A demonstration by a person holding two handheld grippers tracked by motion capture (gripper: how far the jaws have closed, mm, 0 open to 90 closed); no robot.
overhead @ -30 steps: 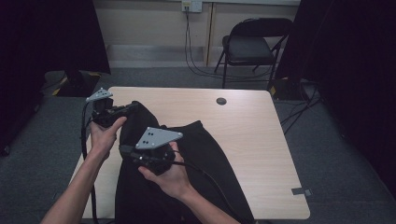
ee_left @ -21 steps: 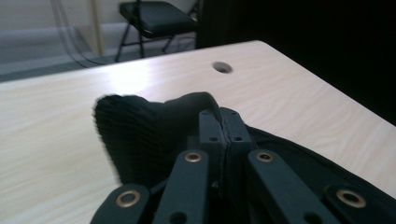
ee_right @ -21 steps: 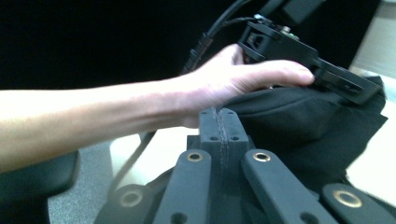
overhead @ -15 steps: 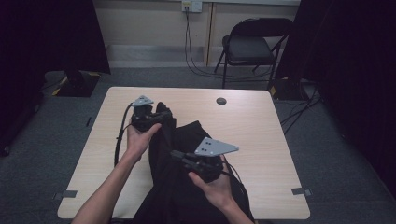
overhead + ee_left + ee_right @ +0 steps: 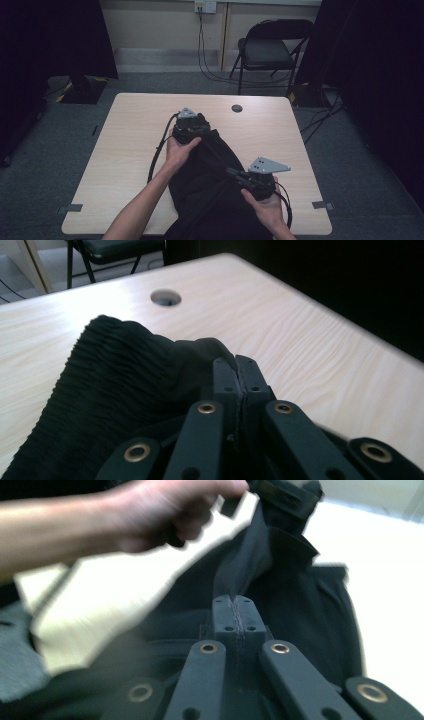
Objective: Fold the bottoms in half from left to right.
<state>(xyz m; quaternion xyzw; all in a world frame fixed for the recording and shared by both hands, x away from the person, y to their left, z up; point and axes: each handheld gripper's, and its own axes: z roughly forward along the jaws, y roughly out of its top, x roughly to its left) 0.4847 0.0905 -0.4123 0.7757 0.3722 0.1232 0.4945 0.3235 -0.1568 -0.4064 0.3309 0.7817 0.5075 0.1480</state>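
A black garment (image 5: 210, 185) lies across the wooden table (image 5: 135, 130), running from the middle to the near edge. My left gripper (image 5: 201, 123) is at the garment's far end, shut on its ribbed hem (image 5: 115, 385); the jaws (image 5: 239, 371) meet with cloth pinched between them. My right gripper (image 5: 231, 173) is over the garment's right side near the front, pointing left. Its jaws (image 5: 235, 611) are shut on a fold of the black cloth (image 5: 305, 610), which stretches taut up toward the left hand (image 5: 165, 515).
A round cable hole (image 5: 237, 108) sits in the tabletop beyond the left gripper. A black folding chair (image 5: 270, 47) stands behind the table, with cables on the floor by the wall. Bare wood lies left and right of the garment.
Both hands have moved rightward across the table, dragging the garment from the left side toward the middle. The right hand also came nearer the front edge. Both grips held.
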